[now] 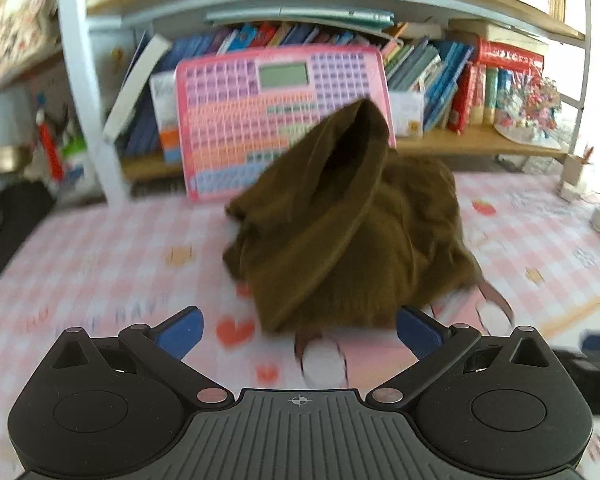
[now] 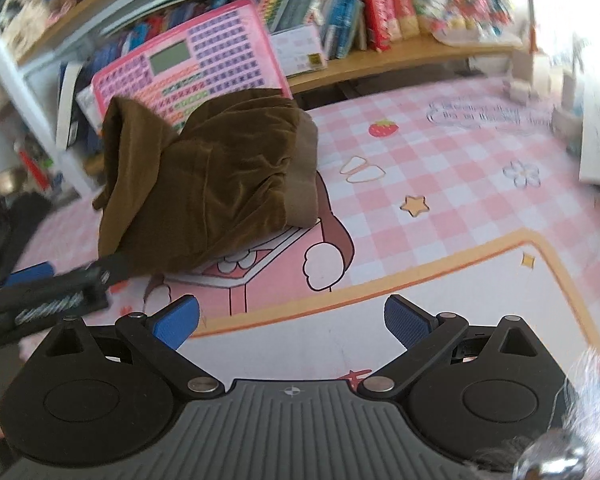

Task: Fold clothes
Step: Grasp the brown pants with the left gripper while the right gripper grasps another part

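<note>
A brown velvety garment lies bunched in a heap on the pink checked table mat, one fold standing up toward the shelf. My left gripper is open and empty just in front of the heap, its blue pads apart. In the right wrist view the same garment lies at the upper left on the mat. My right gripper is open and empty, to the right of and nearer than the garment. The left gripper's body shows at the left edge, touching the garment's near corner.
A pink toy keyboard board leans against a shelf of books behind the garment. White shelf posts stand at the left. Small boxes and papers sit at the mat's right side.
</note>
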Motion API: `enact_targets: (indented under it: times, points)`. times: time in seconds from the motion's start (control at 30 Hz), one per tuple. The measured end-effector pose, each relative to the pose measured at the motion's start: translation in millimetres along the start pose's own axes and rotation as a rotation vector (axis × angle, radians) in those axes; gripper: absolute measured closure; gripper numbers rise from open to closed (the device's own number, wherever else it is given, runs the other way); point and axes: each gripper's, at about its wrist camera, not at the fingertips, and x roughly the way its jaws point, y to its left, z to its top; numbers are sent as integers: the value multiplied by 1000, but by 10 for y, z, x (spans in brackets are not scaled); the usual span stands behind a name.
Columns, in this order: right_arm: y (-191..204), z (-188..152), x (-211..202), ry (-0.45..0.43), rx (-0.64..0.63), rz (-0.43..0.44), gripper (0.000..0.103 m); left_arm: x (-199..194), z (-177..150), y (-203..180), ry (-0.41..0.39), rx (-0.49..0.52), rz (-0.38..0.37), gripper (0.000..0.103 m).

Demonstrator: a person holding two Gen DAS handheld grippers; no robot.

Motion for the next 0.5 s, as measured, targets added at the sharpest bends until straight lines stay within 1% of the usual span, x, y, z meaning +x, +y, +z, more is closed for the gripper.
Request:
enact_targets:
  times: [0.17, 0.27, 0.3, 0.33, 0.37, 0.4, 0.43, 0.47, 0.5]
  points:
    - [-268, 78, -51, 20, 193, 59, 4, 313, 253, -165, -38, 31, 45, 0]
    - [-400, 105, -39, 47, 315, 89, 5, 477, 350, -241, -31, 42, 73, 0]
    - [-411, 96, -19, 59, 344, 114, 6, 511, 383, -231, -23, 35, 74, 3]
    - [-418, 86, 3, 71, 371, 140, 6, 533, 409, -190, -7, 19, 65, 12]
    - [-426, 76, 25, 83, 398, 166, 6, 554, 436, -149, 9, 4, 56, 19]
    - [-434, 66, 47, 96, 425, 192, 6, 571, 464, -66, 35, -35, 33, 44]
    - [-442, 55, 68, 108, 452, 218, 6, 574, 484, 72, 69, -107, -8, 56]
    - [-450, 45, 90, 120, 479, 244, 6, 566, 494, 205, 93, -180, -41, 75]
    - [-458, 35, 112, 132, 506, 270, 6, 539, 501, 322, 108, -239, -68, 80]
